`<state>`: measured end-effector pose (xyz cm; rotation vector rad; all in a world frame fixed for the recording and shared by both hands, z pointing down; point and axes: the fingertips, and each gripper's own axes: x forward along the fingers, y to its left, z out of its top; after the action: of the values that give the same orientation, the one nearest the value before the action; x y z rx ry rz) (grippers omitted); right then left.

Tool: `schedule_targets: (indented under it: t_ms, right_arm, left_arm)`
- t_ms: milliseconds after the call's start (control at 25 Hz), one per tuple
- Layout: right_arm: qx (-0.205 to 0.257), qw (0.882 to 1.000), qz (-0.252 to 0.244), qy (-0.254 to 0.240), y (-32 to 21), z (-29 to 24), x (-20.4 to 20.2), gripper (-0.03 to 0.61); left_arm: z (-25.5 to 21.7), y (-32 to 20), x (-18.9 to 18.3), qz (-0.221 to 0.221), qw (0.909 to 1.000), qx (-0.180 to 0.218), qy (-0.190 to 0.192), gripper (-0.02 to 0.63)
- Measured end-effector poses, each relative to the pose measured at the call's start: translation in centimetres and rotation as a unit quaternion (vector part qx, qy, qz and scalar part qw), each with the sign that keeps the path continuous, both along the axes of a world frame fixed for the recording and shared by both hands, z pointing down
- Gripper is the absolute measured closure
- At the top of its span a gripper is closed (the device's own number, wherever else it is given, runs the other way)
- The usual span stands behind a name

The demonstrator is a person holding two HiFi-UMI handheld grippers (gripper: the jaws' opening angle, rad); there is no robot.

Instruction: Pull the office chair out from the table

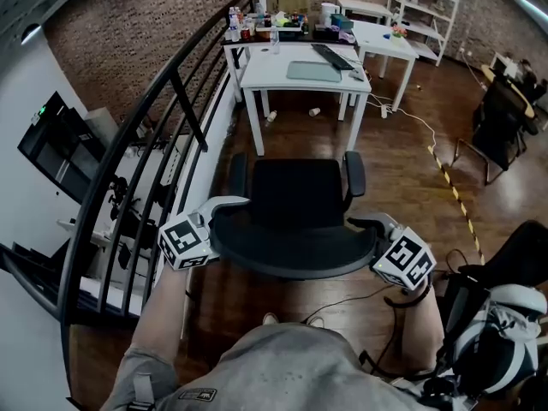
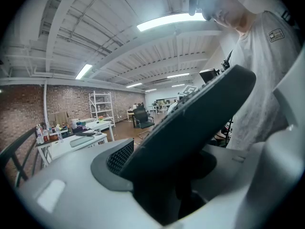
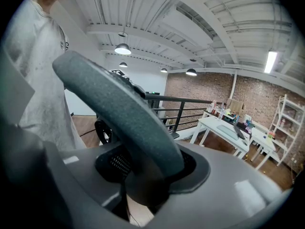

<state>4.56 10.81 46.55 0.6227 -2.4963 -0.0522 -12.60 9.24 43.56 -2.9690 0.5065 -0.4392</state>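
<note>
Clamped on backrest (image 1: pixel 291 253) of office chair (image 1: pixel 291 197), one end each — jaws of left gripper (image 1: pixel 224 205), right gripper (image 1: pixel 366 224); tabletop (image 1: pixel 264 77) well apart, beyond chair.

Person wears a pale grey T-shirt (image 1: pixel 282 362) with a small dark patch (image 1: pixel 197 394). Left gripper (image 1: pixel 224 208) and right gripper (image 1: pixel 370 225): pale grey shells, each carrying a cube of black-and-white square markers.
</note>
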Motion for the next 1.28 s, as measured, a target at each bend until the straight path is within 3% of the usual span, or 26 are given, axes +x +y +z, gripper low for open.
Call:
schedule_targets:
  t_ms: [360, 560, 880, 1040, 1120, 1280]
  right_arm:
    - [0.009, 1.000, 0.003, -0.002, 0.6, -0.1, -0.2, 0.367]
    - [0.027, 0.999, 0.029, -0.019, -0.1, -0.1, 0.2, 0.316]
    - [0.001, 0.995, 0.074, -0.074, 1.1, 0.1, 3.8, 0.282]
    - [-0.012, 0.994, 0.092, -0.060, 1.5, 1.0, 5.9, 0.282]
    - [-0.018, 0.994, 0.102, -0.036, 1.7, 1.6, 7.2, 0.295]
    - [-0.042, 0.994, 0.100, 0.002, 2.7, 2.9, 8.8, 0.436]
  left_arm:
    - [-0.1, 0.7, -0.3, -0.003, 1.0000, 0.006, 0.003, 0.344]
    - [-0.7, 0.7, -0.5, -0.018, 0.9994, 0.005, 0.028, 0.314]
    - [-1.4, 1.7, -4.0, -0.063, 0.9938, -0.001, 0.091, 0.293]
    - [-0.5, 2.3, -6.7, -0.094, 0.9915, -0.015, 0.088, 0.300]
    - [0.6, 2.9, -8.0, -0.107, 0.9912, -0.032, 0.071, 0.338]
    - [3.8, 4.9, -9.0, -0.090, 0.9928, -0.074, 0.027, 0.522]
